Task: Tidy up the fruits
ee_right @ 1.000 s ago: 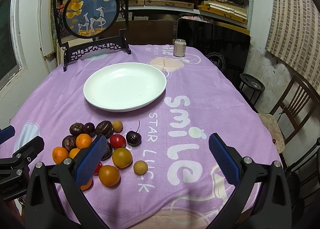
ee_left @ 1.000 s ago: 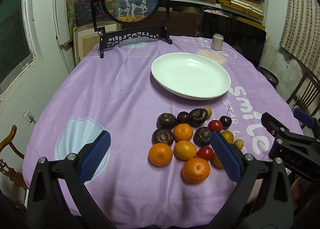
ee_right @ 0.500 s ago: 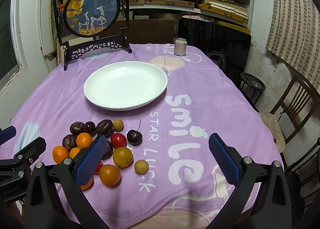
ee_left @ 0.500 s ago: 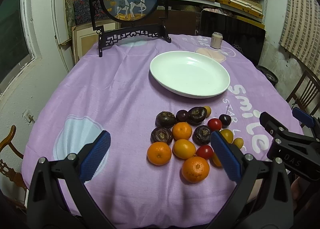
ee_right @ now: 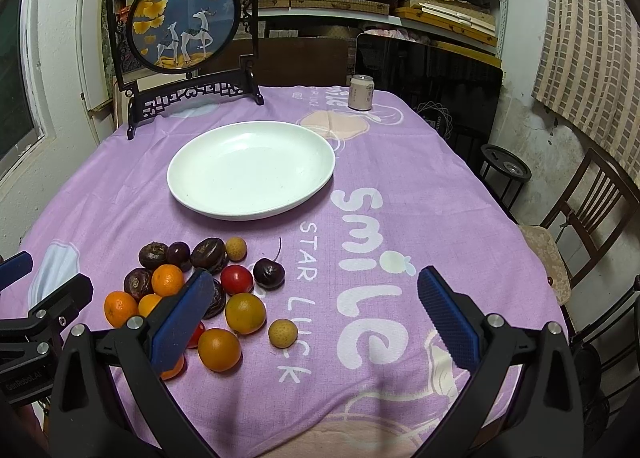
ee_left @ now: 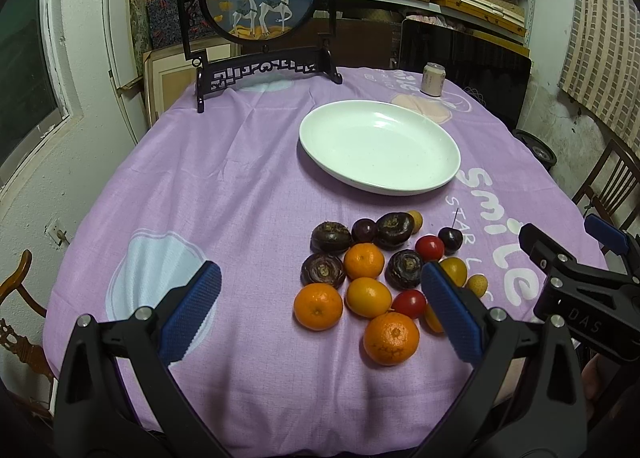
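A cluster of fruit lies on the purple tablecloth near the front edge: oranges (ee_left: 391, 337), dark water chestnuts (ee_left: 323, 269), red cherry tomatoes (ee_left: 429, 247), a dark cherry (ee_right: 269, 273) and small yellow fruits (ee_right: 283, 333). An empty white plate (ee_left: 379, 146) sits beyond it, and also shows in the right wrist view (ee_right: 251, 169). My left gripper (ee_left: 320, 310) is open and empty, hovering in front of the oranges. My right gripper (ee_right: 316, 318) is open and empty, to the right of the cluster.
A round painted screen on a black stand (ee_left: 262, 2) stands at the back of the table. A drink can (ee_left: 433, 78) stands at the back right. Wooden chairs (ee_right: 588, 210) are beside the table on the right; shelves line the back wall.
Both grippers have shifted slightly; the left view has drifted a little, the fruit now sitting slightly lower and left in it. Nothing was taken hold of.
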### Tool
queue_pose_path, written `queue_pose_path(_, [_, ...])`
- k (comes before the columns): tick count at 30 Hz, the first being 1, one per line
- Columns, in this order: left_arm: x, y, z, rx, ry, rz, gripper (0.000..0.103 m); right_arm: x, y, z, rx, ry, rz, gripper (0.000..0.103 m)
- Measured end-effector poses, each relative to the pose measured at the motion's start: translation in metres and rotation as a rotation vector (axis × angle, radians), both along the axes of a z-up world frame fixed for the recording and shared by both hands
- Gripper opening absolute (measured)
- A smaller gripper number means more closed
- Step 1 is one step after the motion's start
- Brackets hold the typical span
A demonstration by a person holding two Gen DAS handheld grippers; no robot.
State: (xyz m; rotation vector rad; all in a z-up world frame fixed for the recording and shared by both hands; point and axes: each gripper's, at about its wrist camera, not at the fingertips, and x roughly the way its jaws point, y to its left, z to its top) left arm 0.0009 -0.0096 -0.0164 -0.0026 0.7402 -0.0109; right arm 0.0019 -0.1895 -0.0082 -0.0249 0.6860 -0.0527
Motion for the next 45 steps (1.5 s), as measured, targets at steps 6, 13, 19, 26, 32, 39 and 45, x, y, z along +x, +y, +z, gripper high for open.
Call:
queue_pose_path(6, [0.001, 0.001, 0.001, 0.0, 0.001, 0.001, 0.101, 0.0, 0.0, 0.0, -0.001, 0.001, 0.0, 0.102])
queue_pose_path(13, [0.001, 0.001, 0.001, 0.0, 0.003, 0.001, 0.101, 0.001, -0.001, 0.002, -0.001, 0.002, 0.0, 0.102])
queue_pose_path(19, [0.002, 0.003, -0.004, -0.007, 0.018, -0.001, 0.101, 0.002, -0.002, 0.002, -0.01, 0.004, -0.001, 0.102])
queue_pose_path(26, [0.007, 0.064, -0.022, -0.015, 0.075, 0.169, 0.101, -0.004, -0.011, -0.039, -0.024, 0.048, 0.129, 0.102])
queue_pose_path(32, [-0.005, 0.092, -0.057, -0.049, 0.19, 0.224, 0.101, -0.021, 0.006, -0.07, 0.105, 0.148, 0.358, 0.071])
queue_pose_path(39, [-0.007, 0.08, -0.054, -0.031, 0.197, 0.18, 0.101, 0.007, 0.037, -0.095, 0.098, 0.24, 0.429, 0.047])
queue_pose_path(45, [0.006, 0.059, -0.07, -0.02, 0.261, 0.09, 0.101, 0.004, 0.031, -0.094, 0.129, 0.233, 0.42, 0.037])
